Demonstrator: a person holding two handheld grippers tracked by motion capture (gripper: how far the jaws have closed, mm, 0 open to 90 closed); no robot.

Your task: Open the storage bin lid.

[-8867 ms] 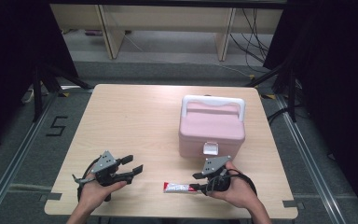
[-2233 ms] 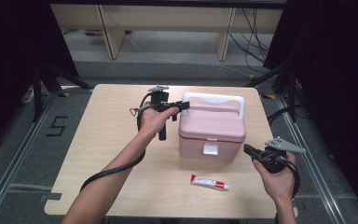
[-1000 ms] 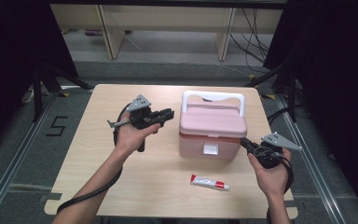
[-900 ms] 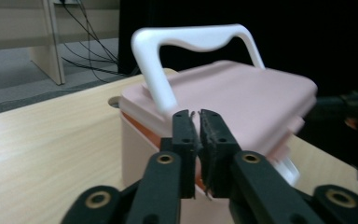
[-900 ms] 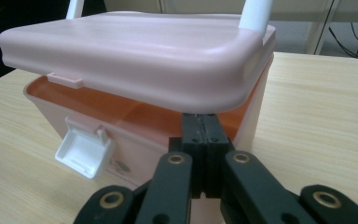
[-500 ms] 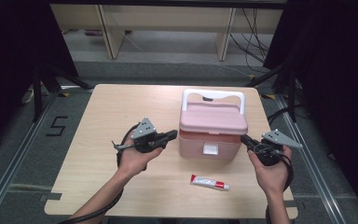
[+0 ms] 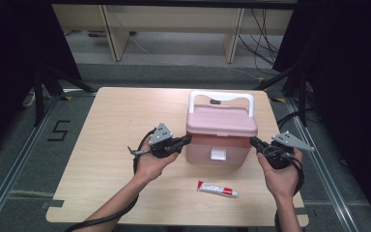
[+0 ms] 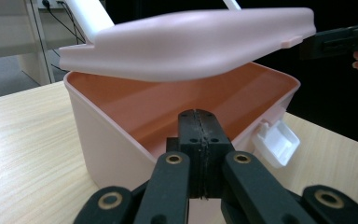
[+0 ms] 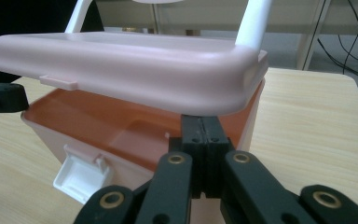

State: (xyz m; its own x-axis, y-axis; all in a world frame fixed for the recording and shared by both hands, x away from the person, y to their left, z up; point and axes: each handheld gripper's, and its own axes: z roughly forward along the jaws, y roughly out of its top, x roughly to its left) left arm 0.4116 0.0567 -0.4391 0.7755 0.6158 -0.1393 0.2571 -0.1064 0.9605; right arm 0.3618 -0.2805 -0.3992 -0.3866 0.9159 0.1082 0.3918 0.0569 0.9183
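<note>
The pink box (image 7: 221, 140) sits right of the table's (image 7: 96, 145) centre, its lid (image 7: 221, 121) raised ajar. The left gripper (image 7: 186, 140) at its nine o'clock and the right gripper (image 7: 254, 141) at three o'clock are both closed, empty. A tube (image 7: 217, 189) lies at six o'clock.

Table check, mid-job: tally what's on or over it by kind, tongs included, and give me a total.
Pink box with a white handle, lid ajar: 1
Tube, white and red: 1
Tongs, both shut: 2, the left tongs and the right tongs
Total: 4
</note>
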